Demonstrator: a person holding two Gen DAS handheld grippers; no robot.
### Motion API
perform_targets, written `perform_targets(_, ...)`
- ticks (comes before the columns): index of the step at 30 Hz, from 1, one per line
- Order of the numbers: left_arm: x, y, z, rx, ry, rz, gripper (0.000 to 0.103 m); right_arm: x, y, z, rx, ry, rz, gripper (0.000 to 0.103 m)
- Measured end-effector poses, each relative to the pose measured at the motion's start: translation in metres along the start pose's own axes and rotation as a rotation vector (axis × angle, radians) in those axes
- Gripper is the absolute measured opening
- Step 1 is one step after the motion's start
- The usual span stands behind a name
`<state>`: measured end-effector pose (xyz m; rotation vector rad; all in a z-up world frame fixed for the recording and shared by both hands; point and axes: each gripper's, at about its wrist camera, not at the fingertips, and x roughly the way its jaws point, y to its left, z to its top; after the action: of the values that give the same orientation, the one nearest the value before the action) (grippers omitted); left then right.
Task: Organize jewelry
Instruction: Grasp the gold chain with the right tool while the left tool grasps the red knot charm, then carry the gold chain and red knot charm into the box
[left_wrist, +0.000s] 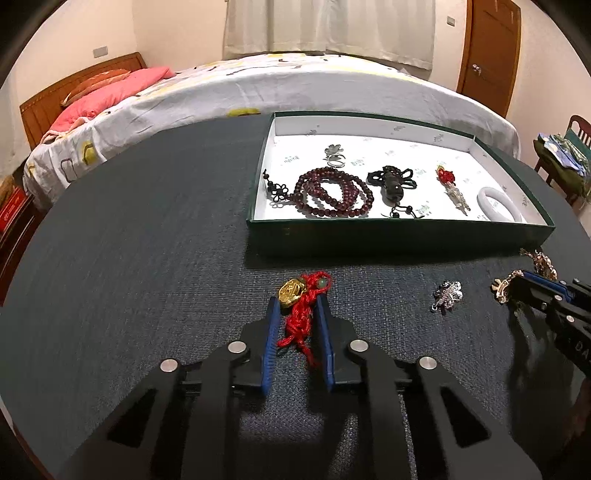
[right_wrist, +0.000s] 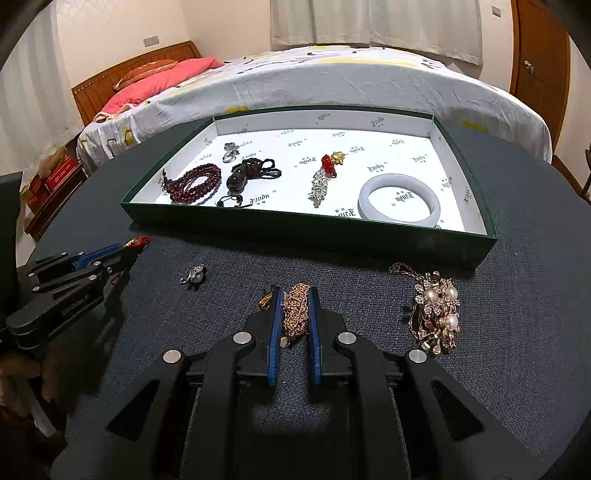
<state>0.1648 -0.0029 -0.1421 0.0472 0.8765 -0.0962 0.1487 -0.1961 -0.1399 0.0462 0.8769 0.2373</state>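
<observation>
My left gripper (left_wrist: 295, 301) is shut on a red cord charm with a gold pendant (left_wrist: 295, 314), low over the dark table; it also shows in the right wrist view (right_wrist: 127, 246). My right gripper (right_wrist: 294, 291) is shut on a rose-gold chain (right_wrist: 295, 314); it also shows in the left wrist view (left_wrist: 517, 282). The green box (right_wrist: 295, 225) with a white lining holds a dark red bead bracelet (right_wrist: 195, 183), a black cord pendant (right_wrist: 243, 173), a silver ring (right_wrist: 229, 151), a red and crystal charm (right_wrist: 325, 177) and a white bangle (right_wrist: 399, 197).
A small silver pearl brooch (right_wrist: 194, 276) lies on the table between the grippers; it also shows in the left wrist view (left_wrist: 447, 293). A pearl and crystal necklace (right_wrist: 437, 314) lies right of my right gripper. A bed (right_wrist: 332, 81) stands behind the table.
</observation>
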Motion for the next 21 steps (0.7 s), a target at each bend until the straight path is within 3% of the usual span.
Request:
perform_targets(7,-0.005,0.003,0.0,-0.019,-0.011,-0.011,0.014,-0.001,0.0,0.0,-0.001,-0.006,0.008,0.013)
perform_targets(21,-0.023,0.002,0.008,-0.031,-0.058,-0.032,0.014,-0.02,0.005,0.008,-0.002,-0.067,0.019,0.013)
